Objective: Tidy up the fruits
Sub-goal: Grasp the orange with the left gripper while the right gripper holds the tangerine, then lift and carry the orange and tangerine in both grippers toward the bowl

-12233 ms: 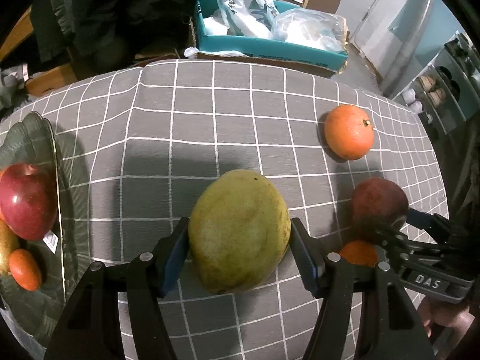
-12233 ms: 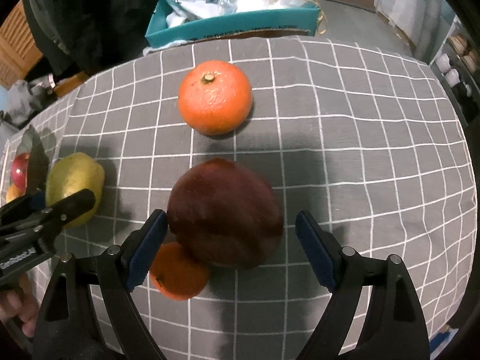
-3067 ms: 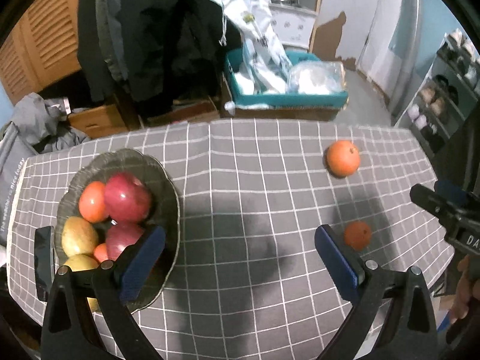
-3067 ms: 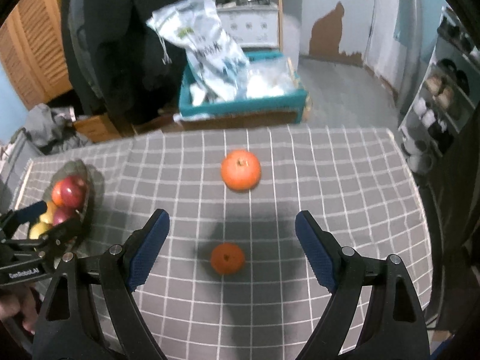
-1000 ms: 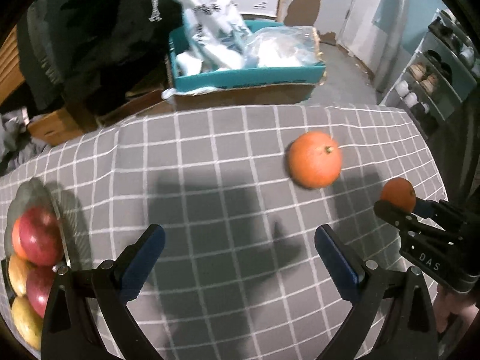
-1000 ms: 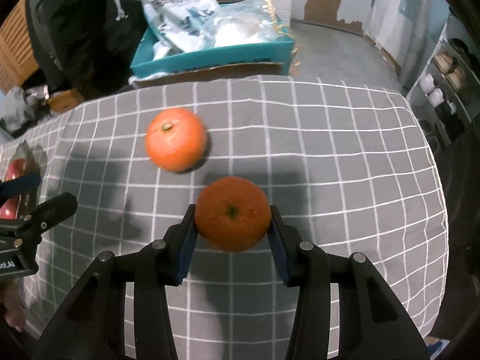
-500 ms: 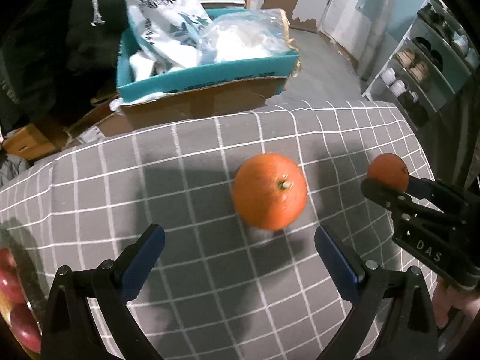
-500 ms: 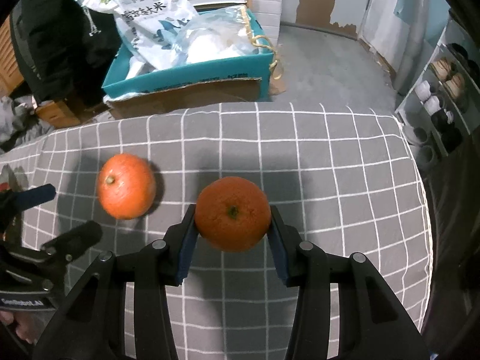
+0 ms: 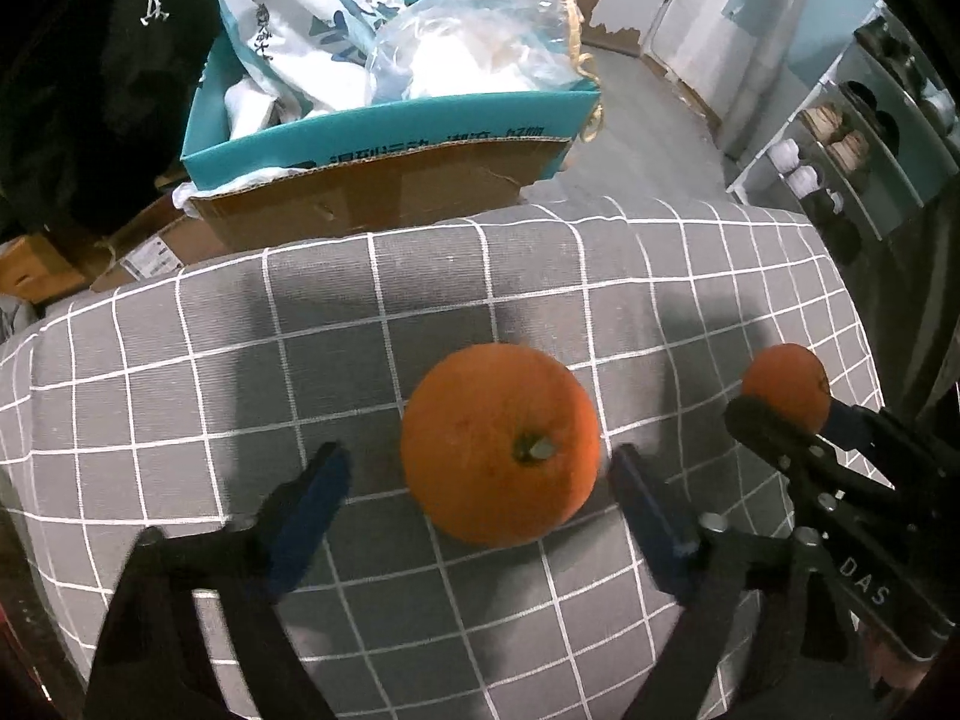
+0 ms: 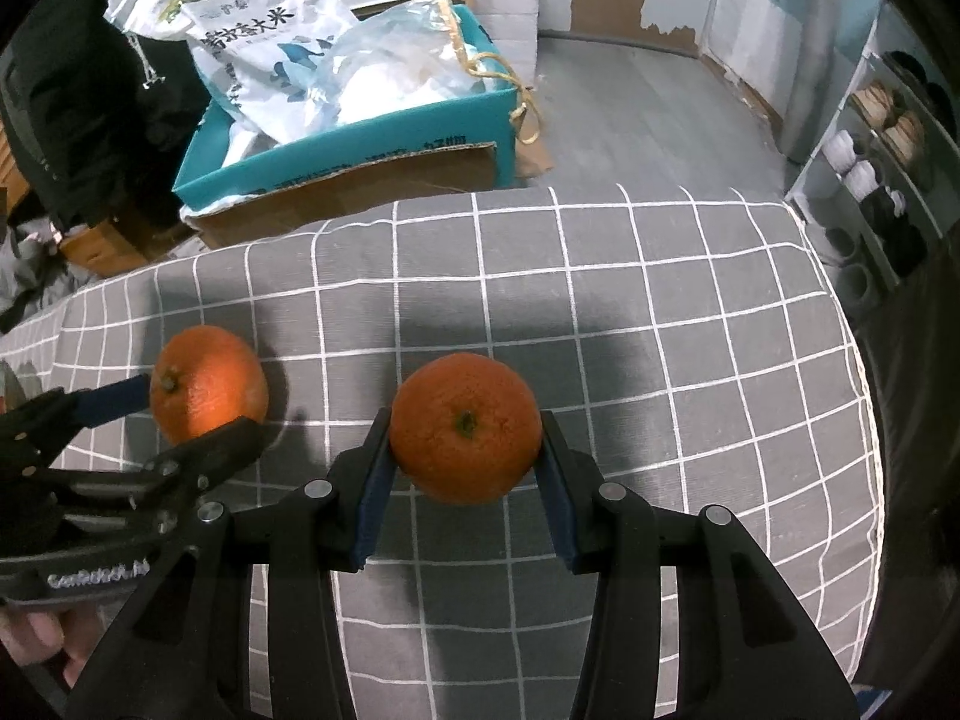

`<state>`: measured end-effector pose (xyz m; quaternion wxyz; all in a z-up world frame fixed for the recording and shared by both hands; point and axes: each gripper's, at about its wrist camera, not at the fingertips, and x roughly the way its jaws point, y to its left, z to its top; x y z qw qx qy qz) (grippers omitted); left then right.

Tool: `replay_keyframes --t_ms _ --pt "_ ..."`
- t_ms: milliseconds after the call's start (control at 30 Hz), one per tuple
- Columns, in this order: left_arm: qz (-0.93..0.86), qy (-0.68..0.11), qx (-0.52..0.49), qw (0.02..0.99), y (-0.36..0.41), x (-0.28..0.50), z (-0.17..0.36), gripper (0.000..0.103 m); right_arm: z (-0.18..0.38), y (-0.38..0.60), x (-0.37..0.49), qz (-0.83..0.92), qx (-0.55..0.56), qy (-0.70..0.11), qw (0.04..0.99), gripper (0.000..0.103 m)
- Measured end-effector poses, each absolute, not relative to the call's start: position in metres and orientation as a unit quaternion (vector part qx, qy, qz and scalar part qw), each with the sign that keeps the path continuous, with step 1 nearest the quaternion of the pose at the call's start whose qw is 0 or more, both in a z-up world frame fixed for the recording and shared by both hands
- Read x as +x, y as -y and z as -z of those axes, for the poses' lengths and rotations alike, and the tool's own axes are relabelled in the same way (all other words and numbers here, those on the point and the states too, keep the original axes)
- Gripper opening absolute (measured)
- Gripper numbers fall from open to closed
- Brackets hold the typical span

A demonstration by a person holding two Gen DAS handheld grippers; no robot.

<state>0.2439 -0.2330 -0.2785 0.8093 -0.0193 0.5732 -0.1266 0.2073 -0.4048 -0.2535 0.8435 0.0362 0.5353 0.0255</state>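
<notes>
As its jaws closed, the left hand-held gripper bracketed the large orange, pads not yet touching.
The right hand-held gripper pinched the small orange, lifted from the tabletop moments earlier.

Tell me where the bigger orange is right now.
The bigger orange sits on the checked cloth, centre of the left wrist view, between the closing left tool fingers, not yet gripped. The small orange is to its right.
</notes>
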Motion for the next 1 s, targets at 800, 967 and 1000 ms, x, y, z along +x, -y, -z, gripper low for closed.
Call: replay_keyframes --t_ms 800,967,1000 --pt "0.138 -0.511 -0.023 0.848 0.219 0.214 0.227 0.063 0.22 0.395 0.188 -0.022 0.024 -0.508 0.861 0.044" --pt "0.138 -0.494 -0.02 0.858 0.211 0.202 0.207 0.063 0.205 0.392 0.177 -0.023 0.021 -0.495 0.868 0.044" --pt "0.138 -0.491 -0.018 0.86 0.209 0.199 0.203 0.063 0.201 0.391 0.175 -0.023 0.021 -0.493 0.87 0.044"
